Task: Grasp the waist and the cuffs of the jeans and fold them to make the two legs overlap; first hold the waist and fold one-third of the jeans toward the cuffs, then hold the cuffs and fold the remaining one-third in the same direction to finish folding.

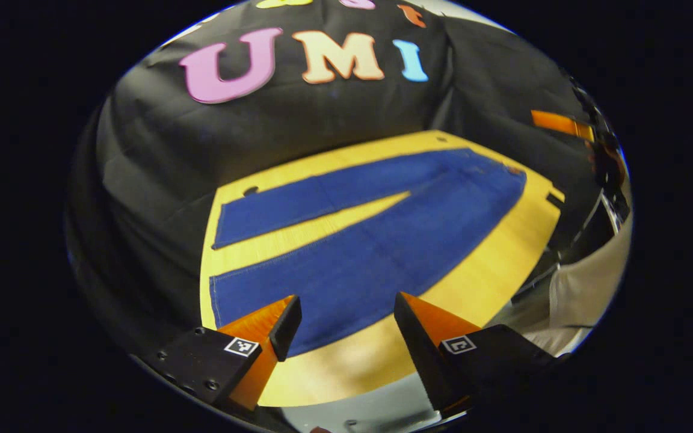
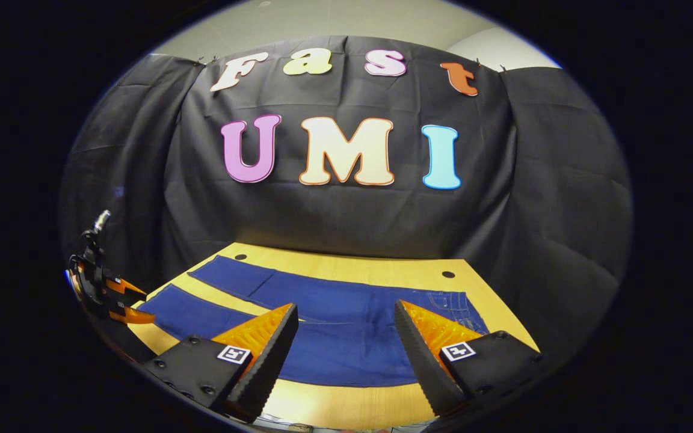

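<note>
Two grippers, one pair of jeans, one table. Left gripper (image 1: 346, 328) hovers with fingers spread, holding nothing, over the near leg's cuff end. Right gripper (image 2: 346, 337) likewise spread and empty, above the waist end. Jeans (image 1: 376, 240): blue denim, flat, unfolded, two legs splayed in a V. Table (image 1: 491, 264): smooth yellow wood, bare margin along near and far edges.
</note>
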